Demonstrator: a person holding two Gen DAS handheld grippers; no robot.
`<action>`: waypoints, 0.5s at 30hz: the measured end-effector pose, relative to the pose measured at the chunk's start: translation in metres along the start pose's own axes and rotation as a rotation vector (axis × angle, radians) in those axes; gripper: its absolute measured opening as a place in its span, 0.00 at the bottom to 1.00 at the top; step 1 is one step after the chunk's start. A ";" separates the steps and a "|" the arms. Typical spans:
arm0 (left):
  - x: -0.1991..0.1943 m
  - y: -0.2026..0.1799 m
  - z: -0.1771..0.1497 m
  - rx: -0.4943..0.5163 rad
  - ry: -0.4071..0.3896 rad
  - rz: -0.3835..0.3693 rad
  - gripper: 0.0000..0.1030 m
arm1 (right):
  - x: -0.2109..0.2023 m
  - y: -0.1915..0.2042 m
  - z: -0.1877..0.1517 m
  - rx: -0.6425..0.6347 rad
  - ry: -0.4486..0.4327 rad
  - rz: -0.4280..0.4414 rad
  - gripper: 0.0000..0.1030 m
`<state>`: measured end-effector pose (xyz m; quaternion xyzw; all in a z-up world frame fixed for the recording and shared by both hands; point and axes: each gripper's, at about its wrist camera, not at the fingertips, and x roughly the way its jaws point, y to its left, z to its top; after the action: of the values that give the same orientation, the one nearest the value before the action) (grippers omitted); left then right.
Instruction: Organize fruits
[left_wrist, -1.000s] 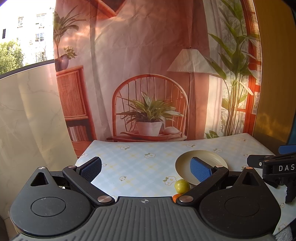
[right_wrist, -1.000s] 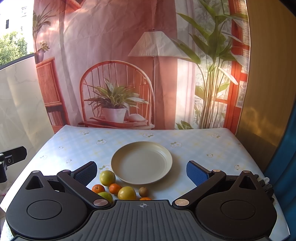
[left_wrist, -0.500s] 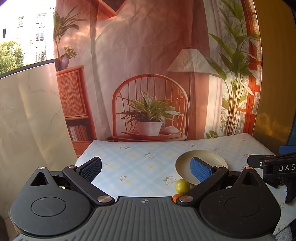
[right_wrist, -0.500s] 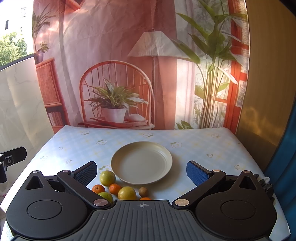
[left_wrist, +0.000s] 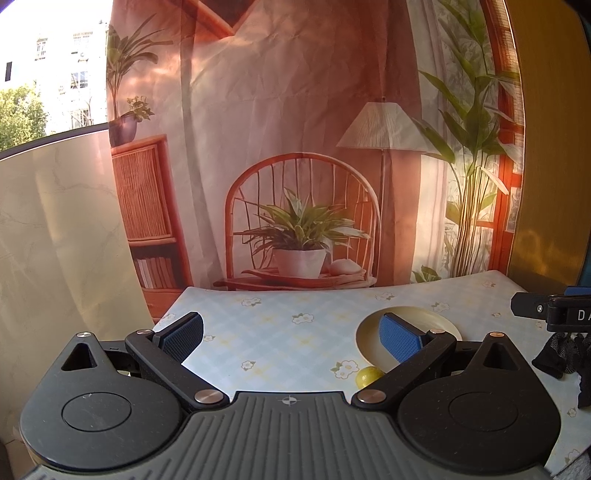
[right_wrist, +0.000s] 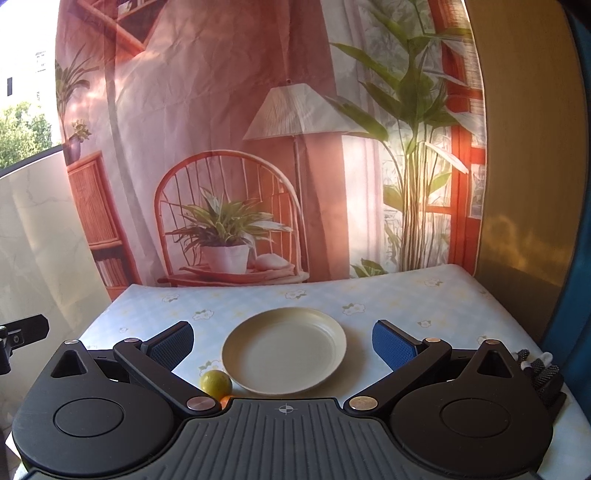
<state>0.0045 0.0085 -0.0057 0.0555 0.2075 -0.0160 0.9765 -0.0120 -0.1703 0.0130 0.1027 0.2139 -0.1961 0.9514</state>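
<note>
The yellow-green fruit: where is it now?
In the right wrist view the yellow-green fruit sits on the tablecloth, touching the cream plate's near-left rim.

Both views are taken low over the table (right_wrist: 406, 295), facing the printed backdrop (right_wrist: 221, 110). In the right wrist view the plate (right_wrist: 284, 350) is seen centred and near. In the left wrist view the same plate (left_wrist: 436, 321) is seen at lower right, so it is shared.

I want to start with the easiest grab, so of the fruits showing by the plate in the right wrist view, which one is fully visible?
The yellow-green fruit, left of the plate. The orange fruit beside it is only a sliver, mostly hidden by the gripper body.
</note>
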 end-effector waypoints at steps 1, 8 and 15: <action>0.002 0.002 0.000 -0.015 0.009 -0.010 0.99 | 0.004 -0.003 -0.001 0.015 0.003 -0.003 1.00; 0.018 0.019 -0.010 -0.104 0.017 -0.018 0.99 | 0.019 -0.017 -0.022 0.059 -0.068 -0.006 1.00; 0.029 0.020 -0.017 -0.062 0.006 0.023 0.99 | 0.034 -0.020 -0.039 0.044 -0.065 -0.004 1.00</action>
<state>0.0250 0.0302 -0.0306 0.0278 0.2100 0.0017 0.9773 -0.0065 -0.1886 -0.0387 0.1167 0.1789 -0.2059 0.9550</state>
